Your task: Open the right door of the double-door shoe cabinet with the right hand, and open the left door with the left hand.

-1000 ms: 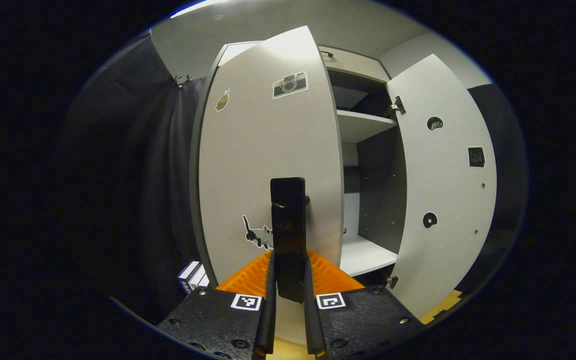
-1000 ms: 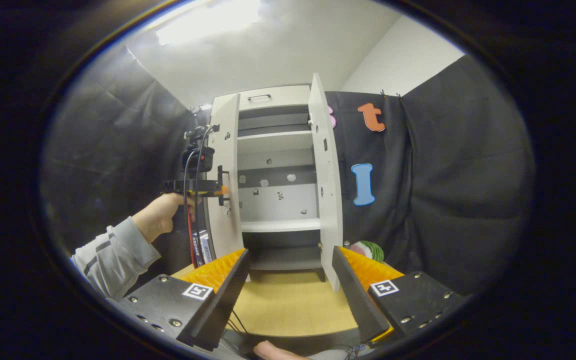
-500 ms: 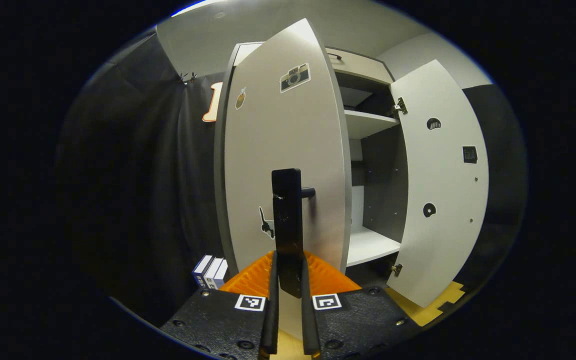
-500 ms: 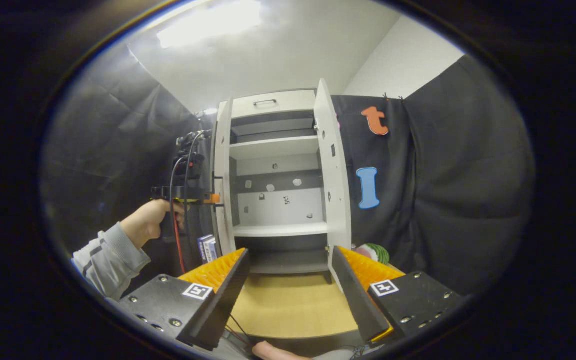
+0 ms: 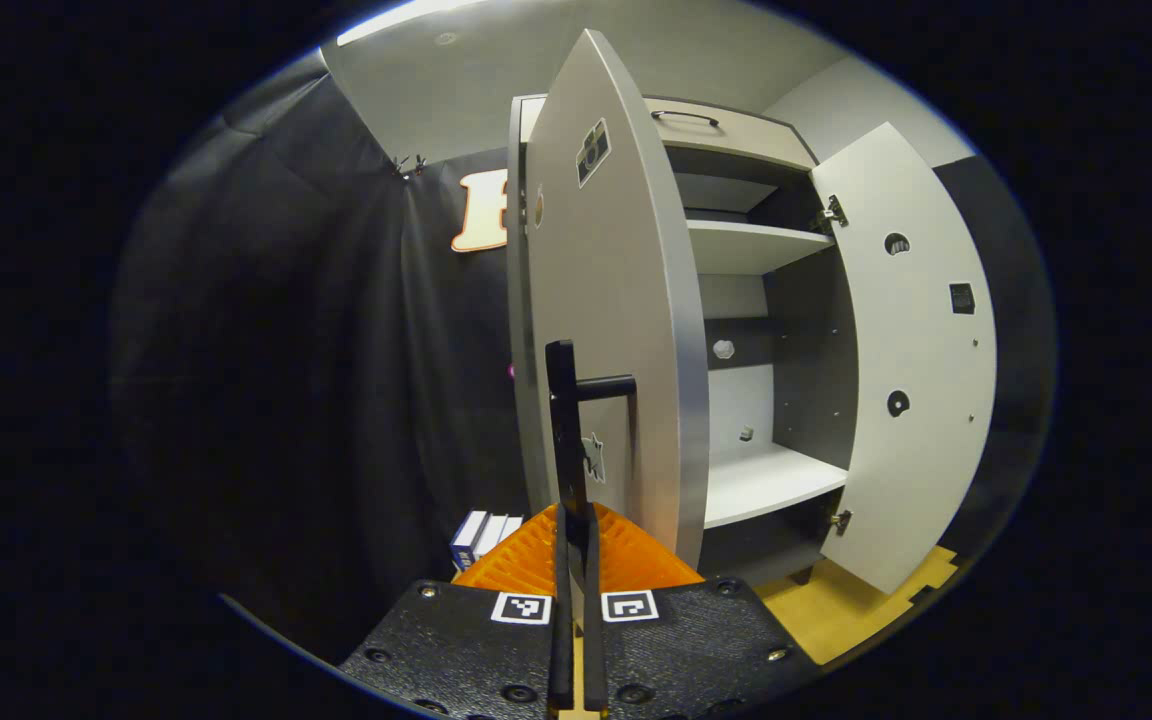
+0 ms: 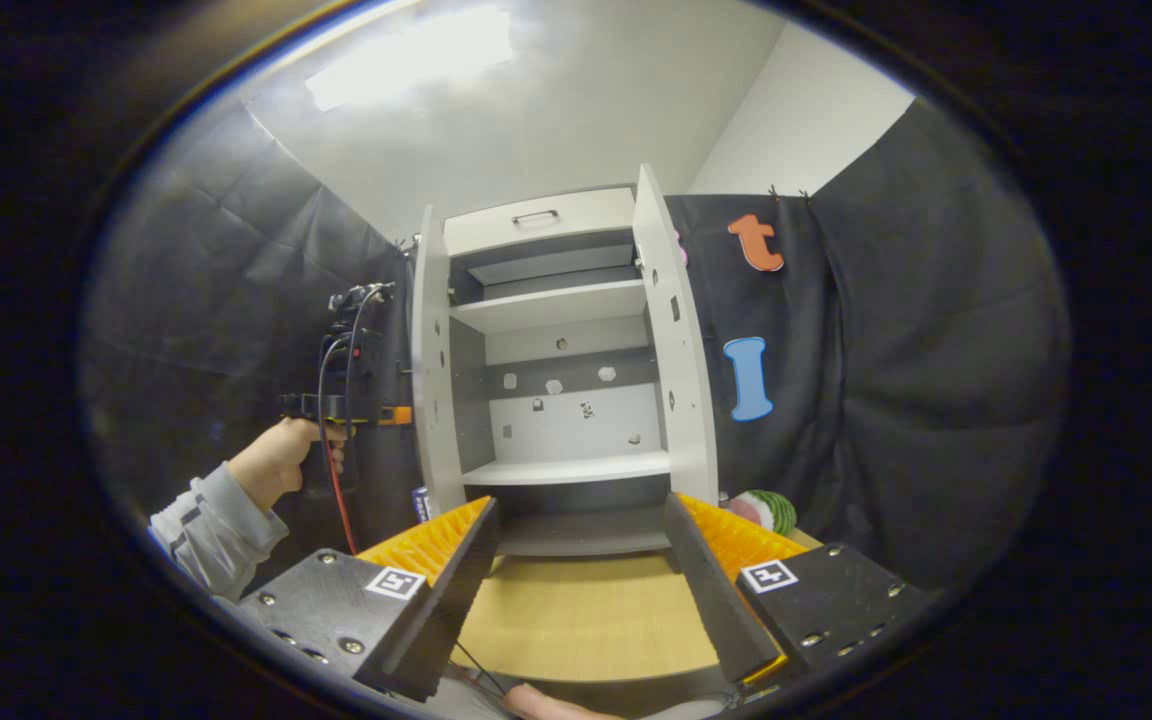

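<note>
Left gripper view: left gripper clamped on slim black bar handle of matte grey left door, swung wide, flat right door open, right gripper fingers apart, clear of shoe cabinet

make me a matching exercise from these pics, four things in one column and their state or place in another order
Things:
1. left claw
2. right claw
3. right door
4. striped ball

States or places:
A. open, holding nothing
B. on the floor beside the cabinet's right side
C. shut on the left door's handle
D. swung wide open, no claw on it

Pairs: 1-C, 2-A, 3-D, 4-B
</note>
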